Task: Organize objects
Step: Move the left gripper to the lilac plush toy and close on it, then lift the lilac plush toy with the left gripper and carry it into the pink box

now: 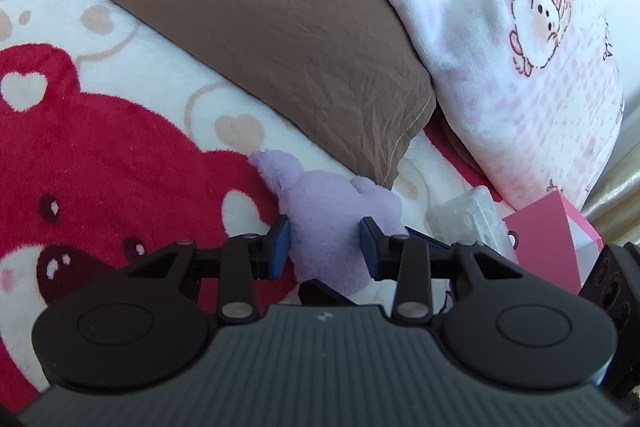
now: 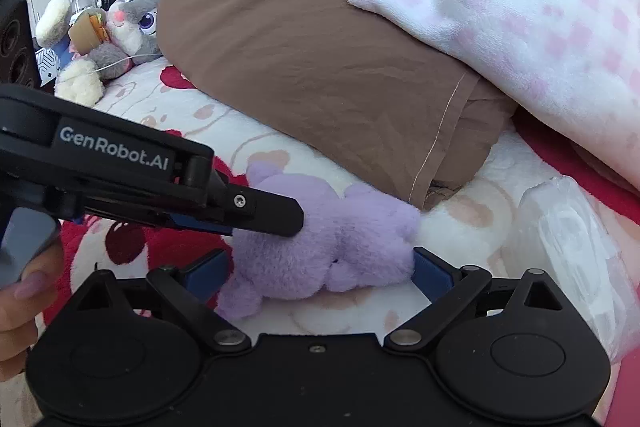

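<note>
Purple plush toy (image 1: 332,227) is lying on the bed blanket (image 1: 100,155), just short of the brown pillow (image 1: 260,19). Left tongs (image 1: 325,245) are sitting narrowed around the toy's body, blue pads (image 1: 280,247) pressing into the fur on both sides. Right tongs (image 2: 320,273) are standing wide, the toy lying between the pads with fur brushing them, no squeeze showing. Beyond and right of both: pink-checked pillow (image 2: 520,27). Right of the left tongs: clear wrapped pack (image 1: 468,217), pink box (image 1: 548,247). Far left of the right tongs: grey plush rabbit (image 2: 128,23).
</note>
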